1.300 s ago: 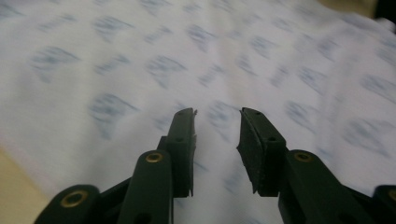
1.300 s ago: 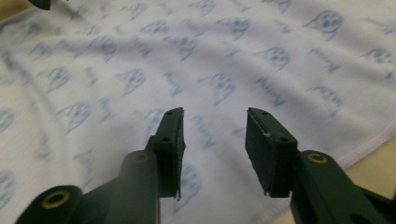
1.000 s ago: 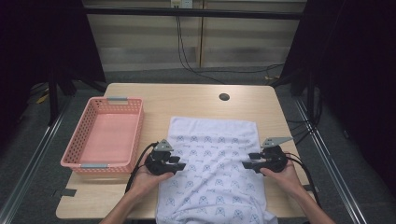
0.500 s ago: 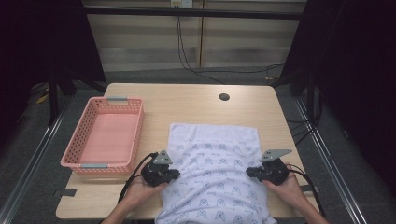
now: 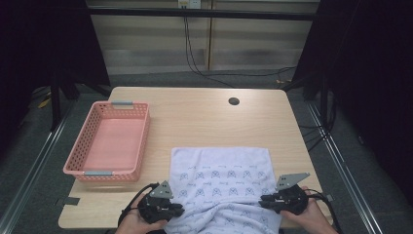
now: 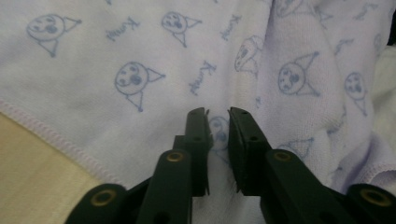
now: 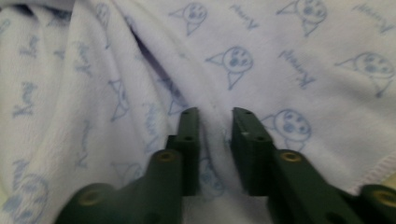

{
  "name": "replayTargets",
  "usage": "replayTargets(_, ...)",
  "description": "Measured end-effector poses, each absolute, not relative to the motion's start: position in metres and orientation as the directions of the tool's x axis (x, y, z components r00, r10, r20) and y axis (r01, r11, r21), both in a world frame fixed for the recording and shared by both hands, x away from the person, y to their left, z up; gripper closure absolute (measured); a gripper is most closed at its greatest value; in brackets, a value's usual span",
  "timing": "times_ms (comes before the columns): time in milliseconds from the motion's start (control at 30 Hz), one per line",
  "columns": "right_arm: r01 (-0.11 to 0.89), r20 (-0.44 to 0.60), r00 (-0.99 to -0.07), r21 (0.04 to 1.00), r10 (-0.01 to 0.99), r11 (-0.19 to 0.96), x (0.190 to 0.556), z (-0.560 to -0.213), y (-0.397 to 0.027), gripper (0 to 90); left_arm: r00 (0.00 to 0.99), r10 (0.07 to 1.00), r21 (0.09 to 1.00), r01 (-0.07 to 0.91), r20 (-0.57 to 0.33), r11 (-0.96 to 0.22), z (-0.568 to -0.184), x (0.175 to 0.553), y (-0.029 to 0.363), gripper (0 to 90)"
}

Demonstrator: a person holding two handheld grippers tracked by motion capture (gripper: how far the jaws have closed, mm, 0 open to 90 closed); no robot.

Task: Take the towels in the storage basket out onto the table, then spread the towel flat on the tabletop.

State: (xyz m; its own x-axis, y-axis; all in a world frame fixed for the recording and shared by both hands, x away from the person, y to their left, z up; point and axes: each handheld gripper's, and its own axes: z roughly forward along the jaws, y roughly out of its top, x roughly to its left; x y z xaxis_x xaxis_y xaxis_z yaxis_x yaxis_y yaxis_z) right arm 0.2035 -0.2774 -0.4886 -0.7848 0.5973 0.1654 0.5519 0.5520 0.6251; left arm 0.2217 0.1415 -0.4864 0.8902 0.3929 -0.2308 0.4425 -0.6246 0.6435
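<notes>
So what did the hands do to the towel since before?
Both tools, left tool and right tool, slid toward the person's edge of the table, dragging the towel along and bunching it. Their jaws have just reopened slightly, cloth between them. The pink basket stayed put.

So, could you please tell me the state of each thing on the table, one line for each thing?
towel: spread on the table, near edge bunched and hanging over the table's front edge
basket: upright, empty
left gripper: jaws slightly apart, cloth between them, have just been opening
right gripper: jaws slightly apart over a fold of towel, have just been opening
table: far half bare
</notes>
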Motion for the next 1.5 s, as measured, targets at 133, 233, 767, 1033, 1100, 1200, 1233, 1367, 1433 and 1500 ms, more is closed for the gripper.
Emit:
replayTargets(133,0.547,0.12,-0.724,0.699,0.679,0.46,0.216,-0.482,-0.286,59.1,0.86,0.449,0.681,0.479,-0.241,-0.553,-0.479,0.242,0.141,66.0)
replayTargets(233,0.544,0.088,-0.675,0.73,0.733,0.414,0.235,-0.476,-0.293,54.1,0.859,0.455,0.7,0.475,-0.235,-0.534,-0.477,0.26,0.136,62.7)
replayTargets(767,0.603,0.012,-0.552,0.696,0.834,0.389,0.339,-0.5,-0.3,39.8,0.769,0.606,0.715,0.54,-0.204,-0.444,-0.485,0.321,0.126,43.8)
replayTargets(1033,0.593,0.045,-0.587,0.703,0.808,0.392,0.333,-0.504,-0.296,69.2,0.754,0.635,0.717,0.537,-0.17,-0.445,-0.485,0.324,0.125,39.9)
replayTargets(1100,0.604,0.065,-0.578,0.704,0.814,0.373,0.331,-0.504,-0.295,80.8,0.749,0.64,0.725,0.536,-0.172,-0.433,-0.484,0.329,0.125,38.7)
replayTargets(1200,0.616,0.089,-0.571,0.703,0.816,0.354,0.329,-0.504,-0.295,86.5,0.73,0.66,0.721,0.552,-0.176,-0.419,-0.484,0.339,0.123,38.1)
replayTargets(1233,0.616,0.099,-0.571,0.708,0.815,0.346,0.33,-0.504,-0.297,86.8,0.725,0.665,0.716,0.56,-0.18,-0.416,-0.484,0.342,0.122,37.2)
replayTargets(1367,0.623,0.146,-0.571,0.718,0.808,0.31,0.331,-0.501,-0.303,87.1,0.702,0.687,0.717,0.576,-0.186,-0.393,-0.489,0.351,0.121,37.2)
replayTargets(1433,0.62,0.148,-0.57,0.722,0.808,0.306,0.329,-0.5,-0.305,87.1,0.691,0.699,0.702,0.591,-0.185,-0.398,-0.495,0.356,0.123,35.8)
replayTargets(1500,0.616,0.153,-0.572,0.728,0.806,0.3,0.327,-0.499,-0.306,87.0,0.672,0.72,0.692,0.603,-0.174,-0.397,-0.496,0.358,0.128,35.4)
